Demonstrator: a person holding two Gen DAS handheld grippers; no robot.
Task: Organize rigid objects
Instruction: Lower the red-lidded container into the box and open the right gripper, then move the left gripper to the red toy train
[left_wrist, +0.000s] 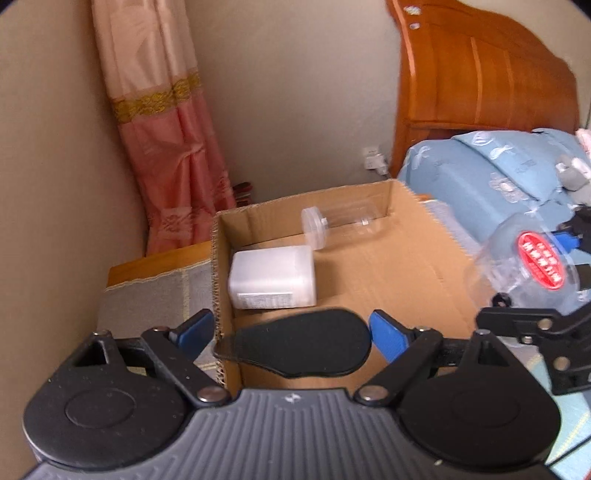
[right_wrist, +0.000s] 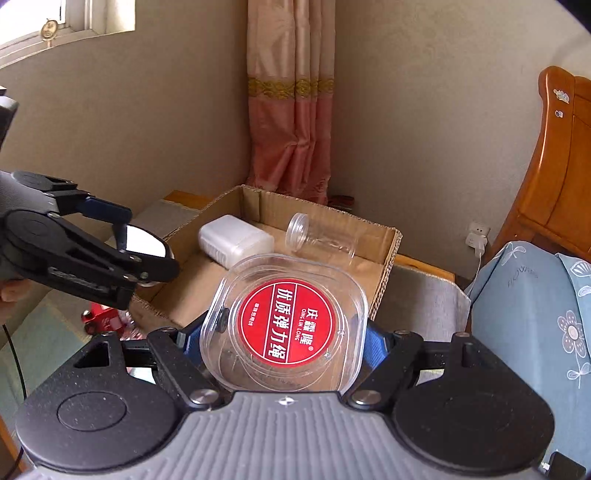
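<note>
My right gripper (right_wrist: 284, 332) clamps the clear square container with a red label (right_wrist: 286, 326) above the cardboard box (right_wrist: 388, 266). My left gripper (left_wrist: 291, 332) stands wide; a black paddle-shaped mirror (left_wrist: 306, 343) lies between its fingers. Only the right view shows its reflective face. A white plastic box (left_wrist: 273, 277) and clear jar (left_wrist: 340, 223) lie inside.

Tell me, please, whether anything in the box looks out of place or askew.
Only the clear jar stands out: it lies tipped on its side in the cardboard box, near the white container. Nothing looks spilled or damaged.
</note>
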